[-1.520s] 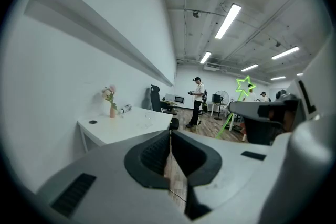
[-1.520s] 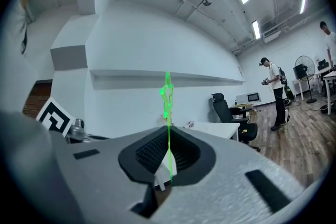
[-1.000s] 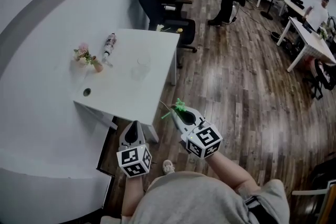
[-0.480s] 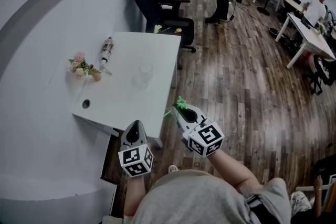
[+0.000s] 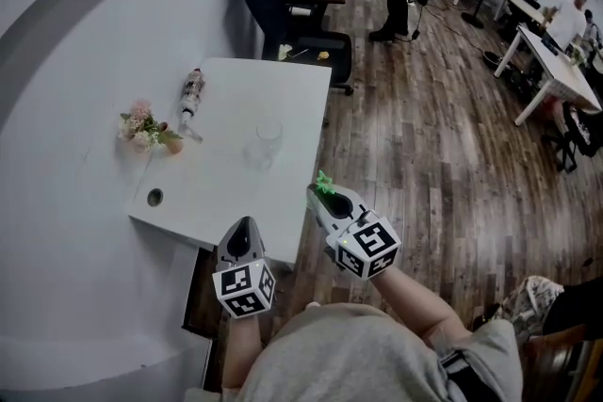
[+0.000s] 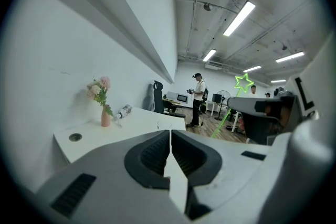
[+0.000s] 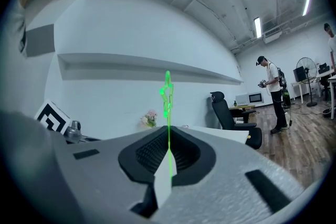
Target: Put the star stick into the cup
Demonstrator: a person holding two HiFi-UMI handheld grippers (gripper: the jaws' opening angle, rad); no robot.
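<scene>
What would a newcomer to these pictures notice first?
The bright green star stick stands out, clamped upright in the right gripper beside the white table. On that table a clear cup stands alone, with pink flowers and a lying bottle toward the wall. The left gripper is shut and empty.

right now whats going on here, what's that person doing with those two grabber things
A person holds a claw in each hand at the near end of a white table. The right claw is shut on a green star stick, star end up. The left claw is shut with nothing in it. A clear cup stands on the table, with flowers and a bottle lying farther back. The stick is not yet in the cup.
</scene>
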